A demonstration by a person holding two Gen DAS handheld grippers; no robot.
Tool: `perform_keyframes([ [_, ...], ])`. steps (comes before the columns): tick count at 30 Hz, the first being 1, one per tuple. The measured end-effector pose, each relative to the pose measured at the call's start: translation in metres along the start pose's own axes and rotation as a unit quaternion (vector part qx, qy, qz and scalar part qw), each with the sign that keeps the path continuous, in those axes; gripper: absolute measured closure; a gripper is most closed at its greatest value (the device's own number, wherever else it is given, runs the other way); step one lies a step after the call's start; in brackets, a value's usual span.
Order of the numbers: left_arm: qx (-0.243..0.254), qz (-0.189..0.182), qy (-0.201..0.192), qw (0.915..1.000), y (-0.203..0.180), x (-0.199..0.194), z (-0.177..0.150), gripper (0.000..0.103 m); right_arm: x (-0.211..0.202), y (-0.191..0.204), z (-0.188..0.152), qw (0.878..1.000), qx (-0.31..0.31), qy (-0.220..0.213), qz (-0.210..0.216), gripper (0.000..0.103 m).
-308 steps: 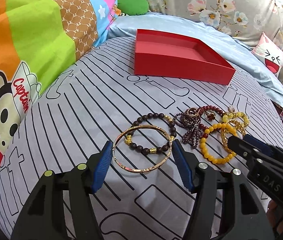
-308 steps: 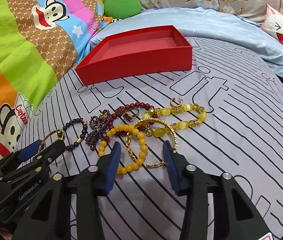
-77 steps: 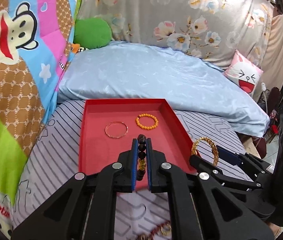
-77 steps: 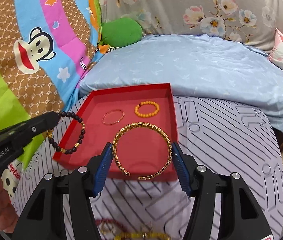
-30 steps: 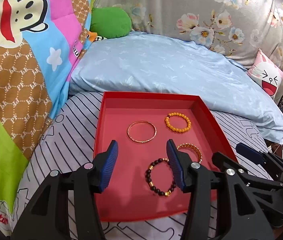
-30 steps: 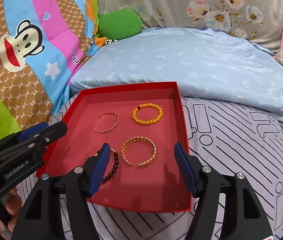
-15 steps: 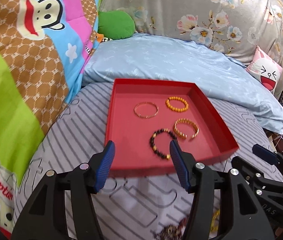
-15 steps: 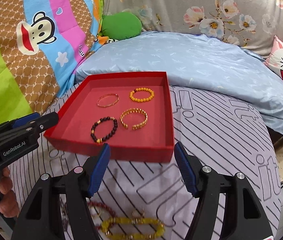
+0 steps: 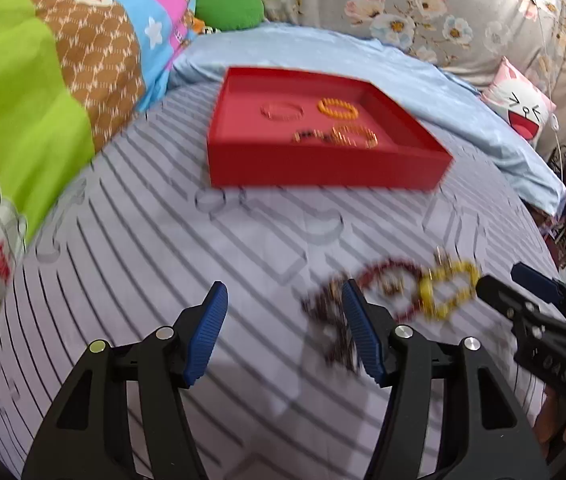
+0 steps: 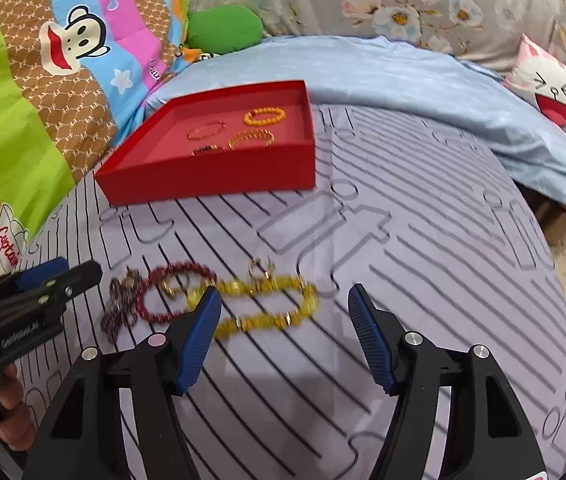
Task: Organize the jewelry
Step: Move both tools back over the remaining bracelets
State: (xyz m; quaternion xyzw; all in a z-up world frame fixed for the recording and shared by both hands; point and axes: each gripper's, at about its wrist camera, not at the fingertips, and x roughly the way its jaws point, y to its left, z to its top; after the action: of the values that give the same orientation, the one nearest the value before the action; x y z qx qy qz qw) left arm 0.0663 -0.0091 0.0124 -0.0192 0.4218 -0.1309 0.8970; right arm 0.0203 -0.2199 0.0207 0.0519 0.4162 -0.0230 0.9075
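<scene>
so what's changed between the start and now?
Four bracelets went from the bedspread into the red tray: thin gold bangle, orange bead bracelet, gold chain cuff, dark bead bracelet. Both the left gripper and right gripper let go and pulled back, open, over the remaining pile. The tray hasn't moved; the yellow bead bracelet and dark red bracelet are still outside it.

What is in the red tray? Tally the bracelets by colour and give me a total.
In the red tray:
Gold: 2, the thin bangle and the chain cuff
Orange: 1, the orange beaded bracelet
Dark: 1, the dark beaded bracelet
Total: 4
</scene>
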Motion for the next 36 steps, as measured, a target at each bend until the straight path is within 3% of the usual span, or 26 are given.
perform_keyframes([
  [6, 0.004, -0.007, 0.013, 0.9999, -0.012, -0.002, -0.026, 0.046, -0.001, -0.005, -0.021, 1.0, 0.01, 0.011, -0.006, 0.039],
  [16, 0.019, -0.003, 0.003, 0.9998, -0.026, 0.002, -0.028, 0.051, 0.003, -0.005, -0.027, 1.0, 0.017, 0.017, 0.001, 0.039],
  [21, 0.028, -0.019, 0.005, 0.9994, -0.032, 0.004, -0.027, 0.071, 0.005, -0.004, -0.025, 1.0, 0.02, 0.018, 0.006, 0.039],
  [28, 0.026, -0.023, 0.007, 0.9994, -0.031, 0.005, -0.027, 0.088, 0.01, -0.002, -0.017, 1.0, 0.025, 0.013, 0.012, 0.039],
  [36, 0.013, -0.032, 0.008, 0.9994, -0.026, 0.005, -0.027, 0.09, 0.022, -0.009, 0.0, 0.999, 0.037, 0.008, 0.001, 0.042],
])
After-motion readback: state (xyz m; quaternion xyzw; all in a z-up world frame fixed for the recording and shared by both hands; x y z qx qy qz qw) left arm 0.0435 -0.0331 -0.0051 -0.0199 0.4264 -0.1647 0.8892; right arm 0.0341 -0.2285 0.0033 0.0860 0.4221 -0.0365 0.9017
